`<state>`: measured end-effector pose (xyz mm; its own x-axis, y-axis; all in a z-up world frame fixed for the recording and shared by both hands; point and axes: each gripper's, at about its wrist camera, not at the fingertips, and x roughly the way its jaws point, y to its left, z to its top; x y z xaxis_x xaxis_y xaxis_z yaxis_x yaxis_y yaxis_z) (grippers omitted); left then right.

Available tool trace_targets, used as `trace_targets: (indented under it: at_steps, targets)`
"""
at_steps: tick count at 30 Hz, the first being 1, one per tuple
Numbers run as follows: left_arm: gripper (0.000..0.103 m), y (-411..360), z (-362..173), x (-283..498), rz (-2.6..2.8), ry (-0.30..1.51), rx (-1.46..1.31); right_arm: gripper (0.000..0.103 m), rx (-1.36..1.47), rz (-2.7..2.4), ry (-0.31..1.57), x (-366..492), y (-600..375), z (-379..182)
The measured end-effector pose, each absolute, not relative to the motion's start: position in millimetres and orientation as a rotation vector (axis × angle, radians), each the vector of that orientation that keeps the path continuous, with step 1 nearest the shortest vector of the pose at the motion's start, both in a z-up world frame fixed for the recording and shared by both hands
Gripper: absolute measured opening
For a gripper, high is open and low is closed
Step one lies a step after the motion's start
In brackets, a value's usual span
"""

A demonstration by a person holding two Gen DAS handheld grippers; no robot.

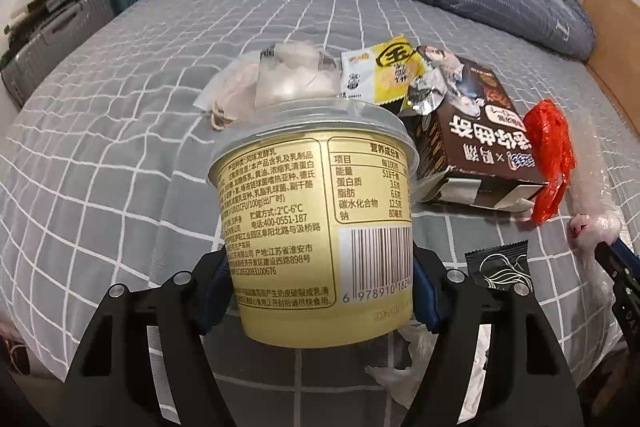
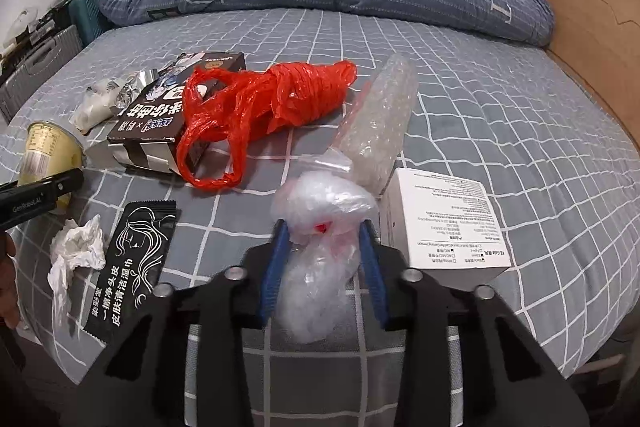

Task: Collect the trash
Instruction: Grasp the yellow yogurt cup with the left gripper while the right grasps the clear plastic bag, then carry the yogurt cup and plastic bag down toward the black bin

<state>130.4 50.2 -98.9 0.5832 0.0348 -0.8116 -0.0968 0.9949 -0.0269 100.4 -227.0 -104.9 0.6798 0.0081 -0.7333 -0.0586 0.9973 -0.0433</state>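
Trash pickup on a grey checked bed [image 2: 460,99]: both grippers look to be at the grasping stage. The left gripper [image 1: 320,287] clamps a yellow yogurt cup [image 1: 316,219] low on its sides; the right gripper [image 2: 324,255] pinches a crumpled clear plastic bag [image 2: 324,227] lying beside a white box [image 2: 444,223]. Both point steeply downward. Next, presumably, lifting each piece clear without crushing or dropping it.
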Motion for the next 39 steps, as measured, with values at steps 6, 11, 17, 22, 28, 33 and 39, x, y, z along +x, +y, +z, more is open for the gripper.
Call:
trace_targets:
  at_steps: [6,11,17,22,28,33,39]
  targets:
    - [0.070,49,-89,124,0.076,0.931,-0.067,0.028,-0.058,0.054,0.817,96,-226,-98]
    - [0.070,49,-79,121,0.070,0.922,-0.073,0.026,-0.069,0.068,0.810,92,-222,-90]
    - [0.070,48,-64,113,0.058,0.901,-0.079,0.026,-0.058,0.080,0.799,85,-220,-77]
    - [0.070,48,-53,103,0.038,0.886,-0.115,0.026,-0.079,0.085,0.784,76,-216,-67]
    - [0.070,40,-44,86,0.011,0.865,-0.108,0.026,-0.081,0.095,0.753,63,-214,-49]
    - [0.070,33,-38,69,-0.010,0.850,-0.101,0.026,-0.082,0.109,0.736,52,-211,-38]
    - [0.070,26,-34,45,-0.029,0.845,-0.112,0.025,-0.078,0.131,0.720,35,-209,-32]
